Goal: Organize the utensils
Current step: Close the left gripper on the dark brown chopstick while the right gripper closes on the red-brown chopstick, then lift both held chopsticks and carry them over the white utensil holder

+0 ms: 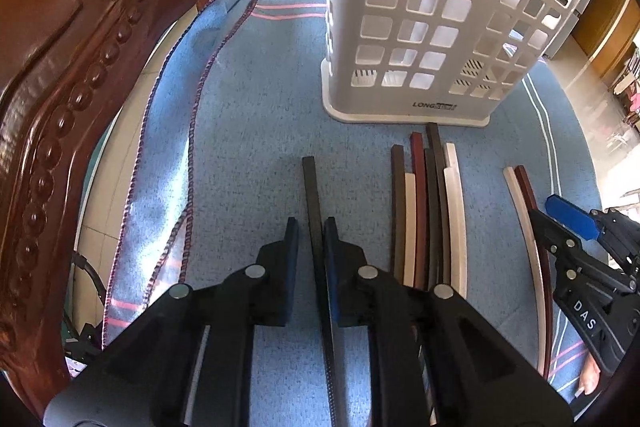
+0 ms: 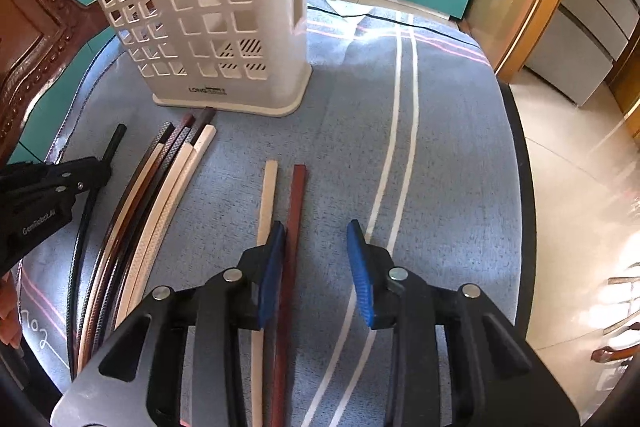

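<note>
Black chopstick [image 1: 310, 187] flat between left claw [image 1: 311, 227] fingers, ungripped; red chopstick [image 2: 295, 203] inside spread right claw [image 2: 316, 231].

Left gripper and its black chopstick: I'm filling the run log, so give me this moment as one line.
left gripper: open around black chopstick | right gripper: open over red chopstick | holder: upright | bundle: on cloth
</note>
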The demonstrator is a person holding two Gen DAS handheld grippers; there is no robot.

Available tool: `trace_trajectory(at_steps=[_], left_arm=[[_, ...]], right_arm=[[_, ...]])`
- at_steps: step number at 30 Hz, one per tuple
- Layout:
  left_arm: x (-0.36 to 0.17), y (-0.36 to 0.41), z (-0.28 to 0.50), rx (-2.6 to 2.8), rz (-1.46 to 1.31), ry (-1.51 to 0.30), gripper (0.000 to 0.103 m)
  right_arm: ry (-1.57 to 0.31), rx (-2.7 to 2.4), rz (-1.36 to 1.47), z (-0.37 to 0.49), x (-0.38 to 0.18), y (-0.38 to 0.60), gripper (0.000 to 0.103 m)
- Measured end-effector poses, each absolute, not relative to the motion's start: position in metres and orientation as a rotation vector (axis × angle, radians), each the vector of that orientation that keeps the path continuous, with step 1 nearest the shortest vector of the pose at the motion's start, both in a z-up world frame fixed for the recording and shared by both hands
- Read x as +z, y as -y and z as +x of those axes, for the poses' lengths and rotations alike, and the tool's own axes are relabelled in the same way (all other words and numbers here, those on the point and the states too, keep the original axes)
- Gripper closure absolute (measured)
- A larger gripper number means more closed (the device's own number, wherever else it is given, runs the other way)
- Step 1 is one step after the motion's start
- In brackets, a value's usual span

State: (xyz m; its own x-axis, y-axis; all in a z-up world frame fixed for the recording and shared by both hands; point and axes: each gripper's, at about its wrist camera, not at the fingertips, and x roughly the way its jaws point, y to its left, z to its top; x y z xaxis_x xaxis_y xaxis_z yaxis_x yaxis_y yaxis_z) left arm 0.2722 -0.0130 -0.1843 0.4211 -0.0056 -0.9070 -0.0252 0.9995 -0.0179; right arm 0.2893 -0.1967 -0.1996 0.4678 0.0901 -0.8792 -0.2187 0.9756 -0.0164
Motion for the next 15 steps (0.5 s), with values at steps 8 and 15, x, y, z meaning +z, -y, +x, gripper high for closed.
trace_trajectory(at_steps=[8,15], left_arm=[[-0.157,0.006,0.269,-0.011,-0.092,-1.044,0.096],[-0.068,-0.011,0.233,-0.081,-0.159,-0.802,0.096]], right_arm=[[-1.01,0.279,-0.073,0.283,-0.179,0.198,0.097],[-0.768,0.388,0.058,0.235,-0.086,0.233,0.096]])
